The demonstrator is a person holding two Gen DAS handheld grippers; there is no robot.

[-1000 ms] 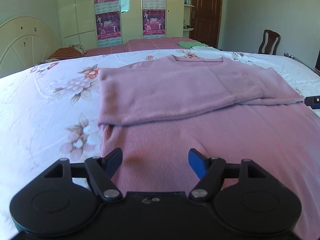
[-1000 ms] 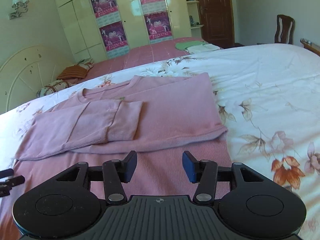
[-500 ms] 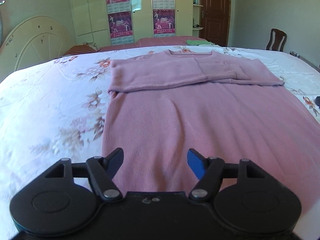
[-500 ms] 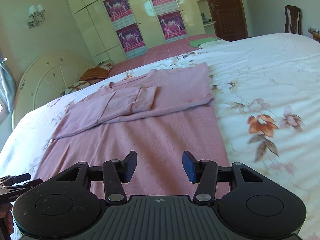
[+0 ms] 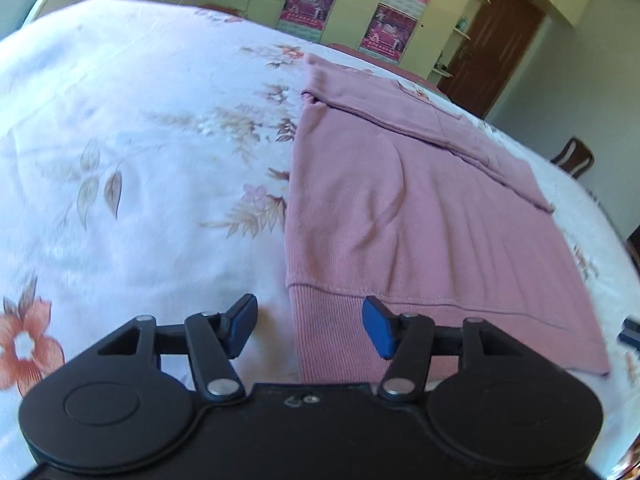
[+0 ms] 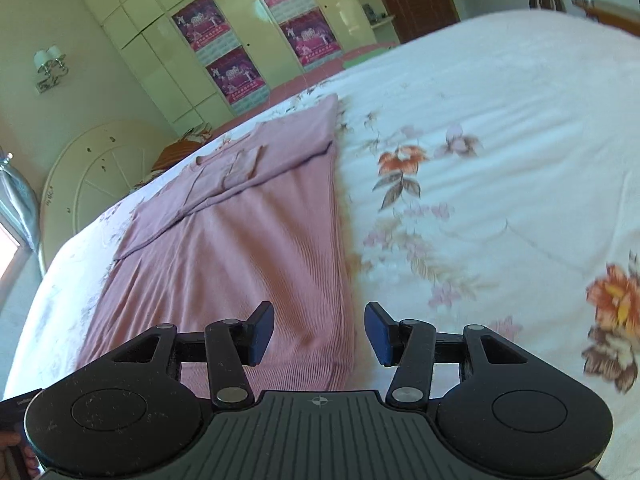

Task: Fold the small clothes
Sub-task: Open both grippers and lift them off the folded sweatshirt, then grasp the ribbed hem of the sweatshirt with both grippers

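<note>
- Pink ribbed knit sweater (image 5: 400,216) lies flat on a bed with a white floral-print bedspread (image 5: 132,152); both sleeves are folded across the chest, and the ribbed hem is the edge nearest both cameras.
- Left gripper (image 5: 310,330): black body, blue pads. It sits above the sweater's near-left hem corner. The left pad is over bare bedspread, the right pad over the hem band. Jaws have just been closing and now stand about half apart; the corner lies below the gap, with no pad pressing on it.
- Right gripper (image 6: 320,332): same build, above the near-right hem corner. The left pad is over the knit, the right pad over bedspread. Jaws are half apart and grip nothing.
- Both views are motion-blurred and tilted.
- Background: pale green wardrobe doors carrying pink posters (image 6: 234,74), cream rounded headboard (image 6: 96,172), brown door (image 5: 496,48), dark wooden chair (image 5: 572,158).
</note>
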